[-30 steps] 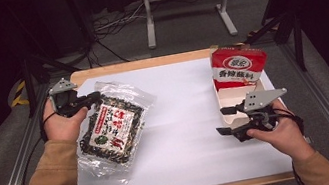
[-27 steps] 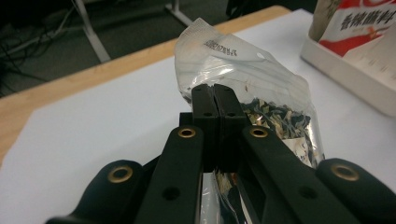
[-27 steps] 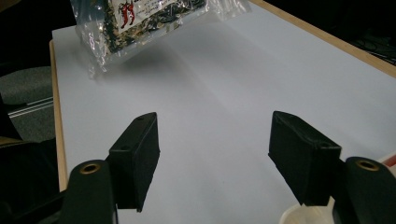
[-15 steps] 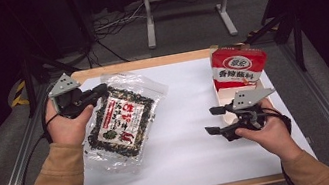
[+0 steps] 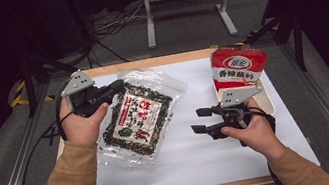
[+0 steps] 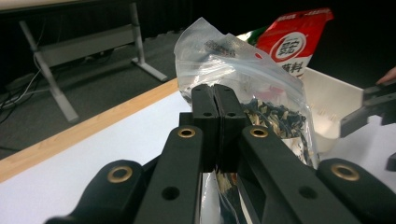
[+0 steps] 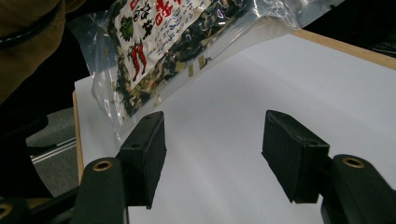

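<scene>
The left gripper (image 6: pixel 215 112) has its two black jaws pressed together on the edge of the clear plastic bag (image 6: pixel 252 88), pinching the film just beside the dark dried contents; in the high view the same left gripper (image 5: pixel 113 88) grasps the bag (image 5: pixel 139 119) at its upper left edge, with the person's left hand (image 5: pixel 81 121) wrapped around the gripper body. The bag, printed with a white label bearing red characters and red chilli pictures, hangs tilted from that pinch, its upper part raised off the white table (image 5: pixel 199 162) and its lower end resting near the left part of the sheet. The right gripper (image 7: pixel 212 149) has its jaws apart with nothing between them; they have just been closing somewhat, and only bare white tabletop shows in the gap. In the right gripper view the bag (image 7: pixel 159 42) sits beyond the jaws, well apart from the pads. In the high view the right gripper (image 5: pixel 202 120) points leftward toward the bag, held by the right hand (image 5: pixel 252 131) over the middle right of the table. Just behind that hand stands a red and white packet (image 5: pixel 238 67) in a shallow pale tray (image 5: pixel 269 100) near the right edge of the table. A wooden border (image 5: pixel 147 63) runs along the table's far side.
</scene>
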Motion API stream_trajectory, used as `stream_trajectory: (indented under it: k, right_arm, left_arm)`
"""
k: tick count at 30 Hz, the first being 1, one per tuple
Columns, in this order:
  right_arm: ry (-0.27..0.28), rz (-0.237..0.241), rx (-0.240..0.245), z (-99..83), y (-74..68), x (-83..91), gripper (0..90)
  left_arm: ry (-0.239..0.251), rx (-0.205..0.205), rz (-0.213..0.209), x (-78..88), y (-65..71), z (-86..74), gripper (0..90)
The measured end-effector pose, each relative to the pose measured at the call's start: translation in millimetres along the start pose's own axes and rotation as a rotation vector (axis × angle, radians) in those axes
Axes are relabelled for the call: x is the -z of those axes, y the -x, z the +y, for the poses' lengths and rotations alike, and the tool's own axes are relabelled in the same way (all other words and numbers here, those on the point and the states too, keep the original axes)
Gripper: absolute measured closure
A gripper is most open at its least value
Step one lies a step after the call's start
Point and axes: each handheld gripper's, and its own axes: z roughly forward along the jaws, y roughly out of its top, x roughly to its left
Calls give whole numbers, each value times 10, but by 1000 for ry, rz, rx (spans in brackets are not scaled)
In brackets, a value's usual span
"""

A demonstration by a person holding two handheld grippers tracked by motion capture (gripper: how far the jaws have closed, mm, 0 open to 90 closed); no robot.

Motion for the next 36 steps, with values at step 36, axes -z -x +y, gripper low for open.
stream_trajectory:
  k: [36]
  right_arm:
    - [57, 98, -81, 82, -9, -259, 508]
  left_arm:
    - [74, -22, -130, -293, 393, 13, 882]
